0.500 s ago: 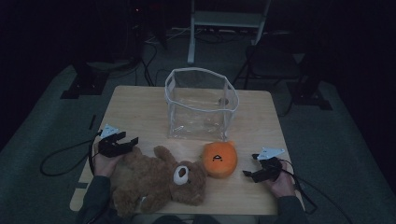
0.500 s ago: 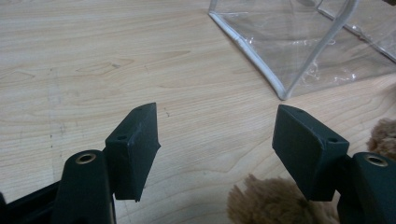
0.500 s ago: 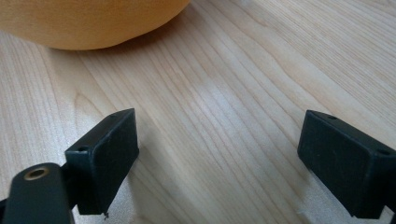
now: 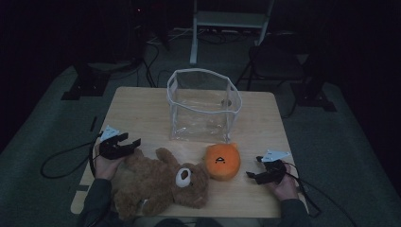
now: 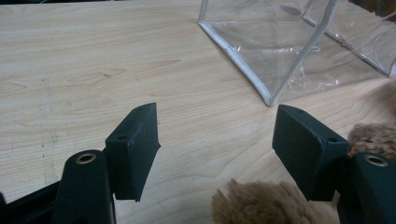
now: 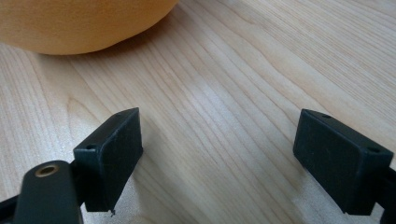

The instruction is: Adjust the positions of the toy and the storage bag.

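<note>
nearest the table's front edge: a brown teddy bear (image 4: 158, 182) lying flat on the wooden table (image 4: 142, 109), head toward the right, pale muzzle up. at its left, the left gripper (image 4: 130, 144) in a hand, low over the wood, jaws parted with nothing clamped between them, tips right at the bear's raised paw. seen along that gripper in the left gripper view: two black pads (image 5: 133, 149) standing well apart over bare wood, brown fur (image 5: 261, 205) bulging up between them at the bottom edge, more fur just beside the right-hand pad; contact between pad and fur not clear enough to call. just right of the bear's head, touching or nearly touching it: an orange round plush (image 4: 222, 161) with a small dark face on top. further right, near the table's right edge, the right gripper (image 4: 252, 175) in the other hand, jaws spread and empty, tips pointing toward the orange plush, a little apart from it. in the right gripper view: both pads wide over bare wood grain, orange plush (image 6: 84, 21) ahead at the upper left. beyond all this, mid-table: a clear plastic bag with white trim (image 4: 203, 104), upright and open-topped, its near corner (image 5: 268, 100) ahead of the left gripper. past the table: dark floor, cables, stand legs.
</note>
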The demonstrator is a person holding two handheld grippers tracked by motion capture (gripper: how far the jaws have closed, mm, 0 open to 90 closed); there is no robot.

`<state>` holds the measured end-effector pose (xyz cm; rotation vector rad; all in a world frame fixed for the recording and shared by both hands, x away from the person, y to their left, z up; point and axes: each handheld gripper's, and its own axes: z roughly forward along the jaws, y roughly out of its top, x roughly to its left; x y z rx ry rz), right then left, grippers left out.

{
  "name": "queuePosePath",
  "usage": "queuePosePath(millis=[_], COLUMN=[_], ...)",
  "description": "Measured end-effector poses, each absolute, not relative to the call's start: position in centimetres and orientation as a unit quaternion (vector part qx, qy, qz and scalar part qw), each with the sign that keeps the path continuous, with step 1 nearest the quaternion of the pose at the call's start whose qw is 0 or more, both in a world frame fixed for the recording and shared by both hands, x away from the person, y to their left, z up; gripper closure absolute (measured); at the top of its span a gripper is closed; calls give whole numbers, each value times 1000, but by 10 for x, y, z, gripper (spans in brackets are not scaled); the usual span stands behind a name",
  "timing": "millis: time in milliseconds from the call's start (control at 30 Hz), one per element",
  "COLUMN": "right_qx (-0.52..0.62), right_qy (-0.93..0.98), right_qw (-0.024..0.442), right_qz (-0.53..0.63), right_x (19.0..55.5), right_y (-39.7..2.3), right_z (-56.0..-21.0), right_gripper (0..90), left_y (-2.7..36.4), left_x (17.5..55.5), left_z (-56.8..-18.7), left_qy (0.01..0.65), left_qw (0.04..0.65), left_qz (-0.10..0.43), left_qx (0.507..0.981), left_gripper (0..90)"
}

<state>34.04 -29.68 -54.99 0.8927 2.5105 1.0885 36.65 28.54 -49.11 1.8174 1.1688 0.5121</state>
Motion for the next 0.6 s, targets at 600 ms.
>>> queuePosePath(millis=[600], right_qx=[311], right_qy=[864], right_qw=[134], right_qz=[374], right_x=[340], right_y=[-297], right_z=[-550], right_gripper=[149], left_y=[267], left_x=[369], left_z=[-463], left_qy=[411], left_qw=[465], left_qz=[191], left_qx=[760], left_gripper=[326])
